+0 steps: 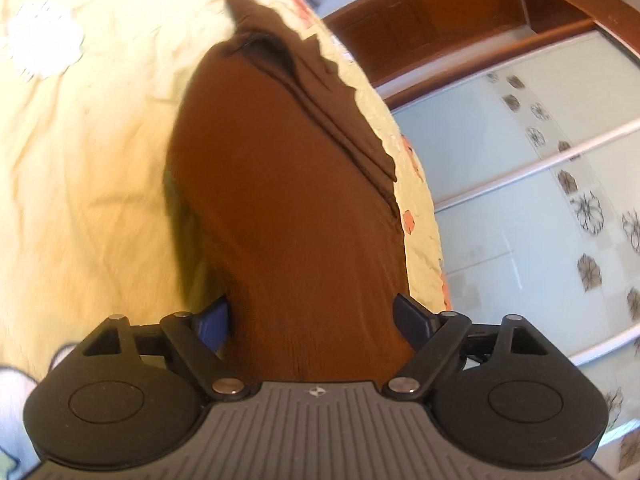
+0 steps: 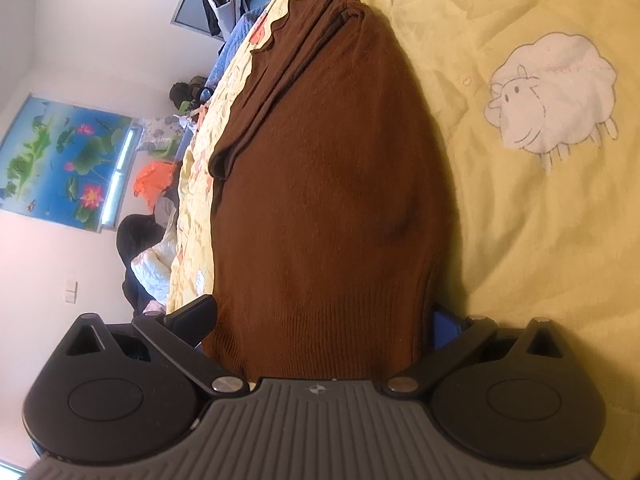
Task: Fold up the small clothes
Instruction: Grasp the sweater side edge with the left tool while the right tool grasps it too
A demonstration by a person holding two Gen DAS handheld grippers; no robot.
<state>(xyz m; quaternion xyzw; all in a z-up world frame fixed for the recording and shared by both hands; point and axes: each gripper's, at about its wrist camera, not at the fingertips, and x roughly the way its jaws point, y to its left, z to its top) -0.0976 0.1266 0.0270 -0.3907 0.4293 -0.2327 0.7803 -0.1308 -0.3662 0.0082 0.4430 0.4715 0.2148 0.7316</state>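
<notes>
A brown knitted garment (image 1: 288,200) lies stretched along the edge of a bed, on a yellow sheet (image 1: 88,152) printed with a white sheep (image 2: 552,96). Both grippers have it between their fingers. The left gripper (image 1: 316,320) stands wide with the brown cloth bunched between its 2 blue pads (image 1: 412,316); whether they press on it, I cannot tell. The right gripper (image 2: 320,328) also stands wide, the ribbed hem filling the gap between its fingers; a firm grip I cannot confirm. Folded pleats run along the garment's far side.
</notes>
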